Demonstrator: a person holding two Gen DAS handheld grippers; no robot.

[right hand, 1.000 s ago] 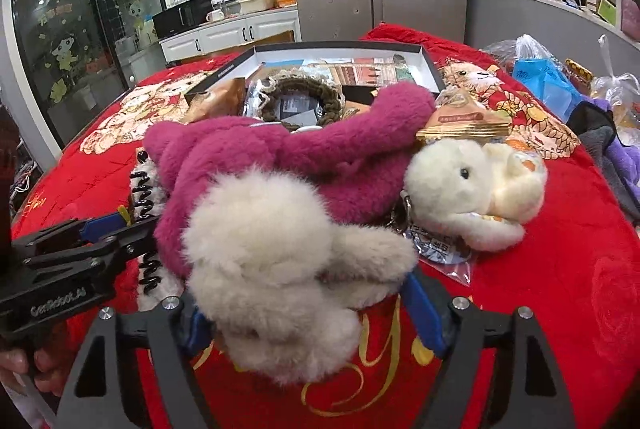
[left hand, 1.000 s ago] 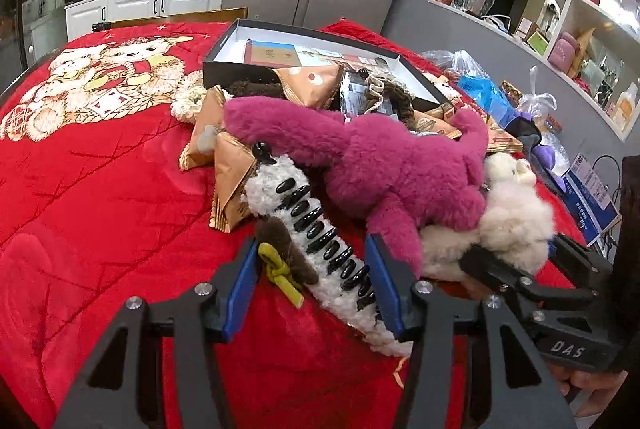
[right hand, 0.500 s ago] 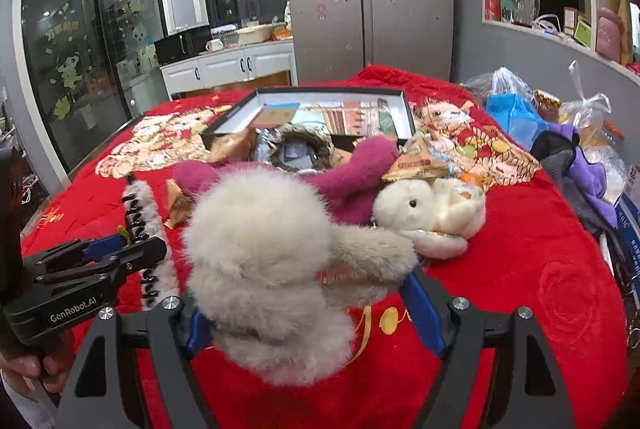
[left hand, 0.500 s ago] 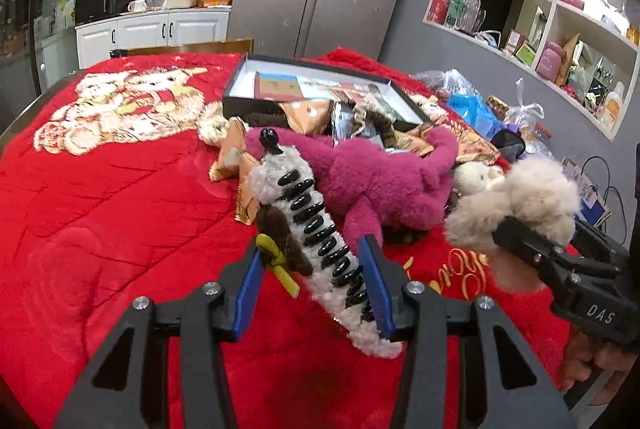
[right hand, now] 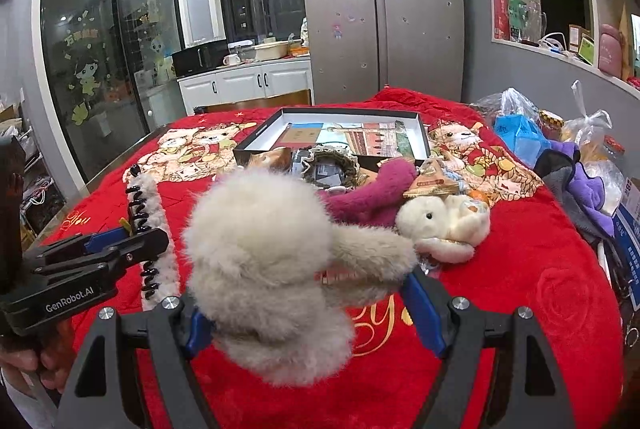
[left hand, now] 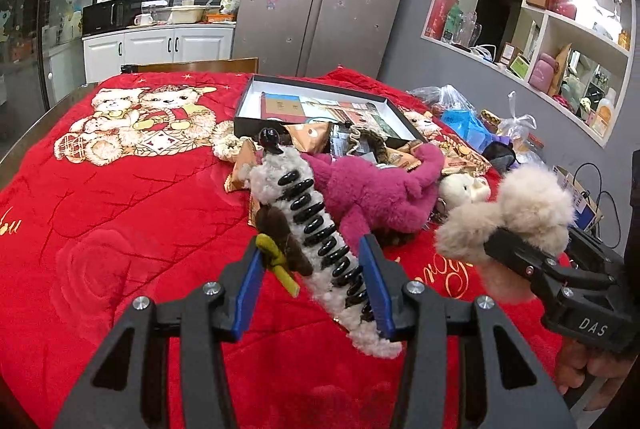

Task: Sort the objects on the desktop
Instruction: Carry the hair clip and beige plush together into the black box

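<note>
My left gripper point(left hand: 312, 285) is shut on a long fluffy hair clip point(left hand: 316, 229) with black teeth and a brown and yellow trim, lifted above the red cloth; it also shows in the right wrist view point(right hand: 146, 229). My right gripper point(right hand: 304, 313) is shut on a beige fluffy plush toy point(right hand: 264, 261), held up off the cloth; this toy also shows in the left wrist view point(left hand: 516, 213). A magenta plush point(left hand: 372, 189) and a small white plush point(right hand: 444, 225) lie on the cloth. An open black box point(right hand: 423, 133) sits behind them.
Snack packets point(left hand: 312, 135) and a crocheted ring point(right hand: 332, 161) lie in front of the box. Plastic bags and purple cloth point(right hand: 580, 165) crowd the right edge. The table is covered with a red bear-print blanket point(left hand: 100, 189).
Both grippers have risen and pulled back from the pile. The hair clip and the beige plush have come up off the cloth with them.
</note>
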